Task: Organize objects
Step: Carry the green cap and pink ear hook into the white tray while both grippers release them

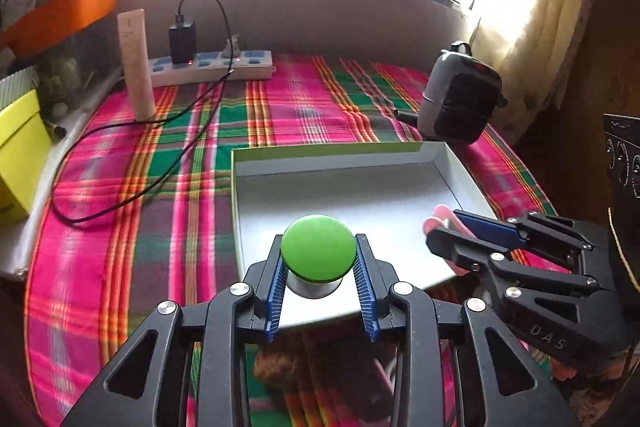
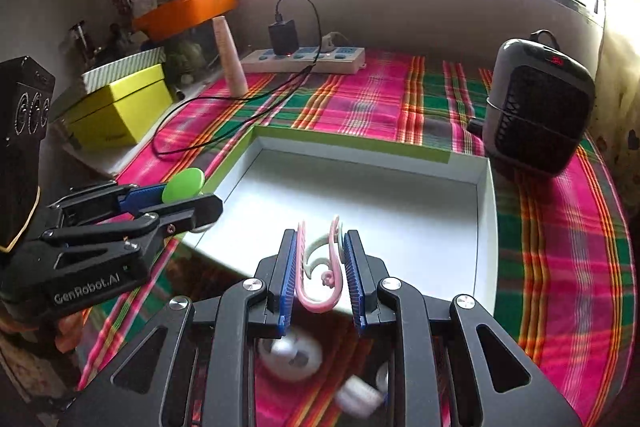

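My left gripper (image 1: 319,247) is shut on a green-capped jar (image 1: 318,249) with a white body and holds it over the near edge of a shallow white box (image 1: 340,157) with a lime-green outside. My right gripper (image 2: 320,247) is shut on a pink and white hook-shaped clip (image 2: 320,267), also above the box's (image 2: 486,227) near edge. In the left wrist view the right gripper (image 1: 444,227) shows at the right with the pink clip (image 1: 434,221). In the right wrist view the left gripper (image 2: 192,195) shows at the left with the green jar (image 2: 183,183). The box holds nothing.
A plaid pink and green cloth (image 1: 160,187) covers the table. A white power strip (image 1: 212,65) with a black charger and cable lies at the back, with a pale tube (image 1: 136,63) beside it. A grey heater (image 1: 460,95) stands right. A yellow box (image 2: 120,107) sits left. White items (image 2: 288,355) lie below my right gripper.
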`<act>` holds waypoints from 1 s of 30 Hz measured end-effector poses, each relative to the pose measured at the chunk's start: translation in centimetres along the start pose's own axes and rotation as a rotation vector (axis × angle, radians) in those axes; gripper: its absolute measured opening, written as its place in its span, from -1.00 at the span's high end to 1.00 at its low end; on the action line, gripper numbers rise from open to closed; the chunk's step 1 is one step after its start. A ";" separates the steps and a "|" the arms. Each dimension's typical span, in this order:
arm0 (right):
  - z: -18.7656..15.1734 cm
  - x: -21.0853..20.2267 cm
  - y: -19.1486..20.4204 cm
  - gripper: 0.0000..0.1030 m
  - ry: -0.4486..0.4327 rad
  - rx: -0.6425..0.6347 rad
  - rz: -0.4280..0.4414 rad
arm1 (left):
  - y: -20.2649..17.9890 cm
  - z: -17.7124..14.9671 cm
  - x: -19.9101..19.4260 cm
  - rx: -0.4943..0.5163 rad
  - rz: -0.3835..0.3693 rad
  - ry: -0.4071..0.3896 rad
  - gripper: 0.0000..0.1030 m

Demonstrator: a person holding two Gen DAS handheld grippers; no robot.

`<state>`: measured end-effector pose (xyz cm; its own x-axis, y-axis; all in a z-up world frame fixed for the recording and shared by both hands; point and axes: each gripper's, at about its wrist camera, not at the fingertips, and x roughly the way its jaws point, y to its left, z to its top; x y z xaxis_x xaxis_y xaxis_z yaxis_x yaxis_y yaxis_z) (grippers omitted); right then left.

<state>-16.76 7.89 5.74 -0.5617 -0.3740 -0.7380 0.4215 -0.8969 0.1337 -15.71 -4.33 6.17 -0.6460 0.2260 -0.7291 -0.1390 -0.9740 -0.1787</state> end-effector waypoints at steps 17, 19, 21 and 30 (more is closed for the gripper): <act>3.4 6.5 -3.3 0.53 0.092 0.063 -0.043 | 1.0 3.5 7.0 0.010 0.025 0.084 0.42; 3.6 6.9 -3.3 0.53 0.094 0.066 -0.045 | 1.2 3.6 7.4 0.011 0.033 0.088 0.42; 3.7 7.1 -3.4 0.53 0.095 0.067 -0.045 | 1.4 3.7 7.9 0.012 0.033 0.095 0.42; 3.9 7.9 -3.5 0.53 0.109 0.074 -0.051 | 1.4 3.7 8.9 0.030 0.049 0.110 0.41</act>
<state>-25.44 7.17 2.05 -0.4987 -0.3031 -0.8121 0.3386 -0.9306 0.1394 -24.47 -3.71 1.89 -0.5667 0.1771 -0.8047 -0.1333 -0.9835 -0.1225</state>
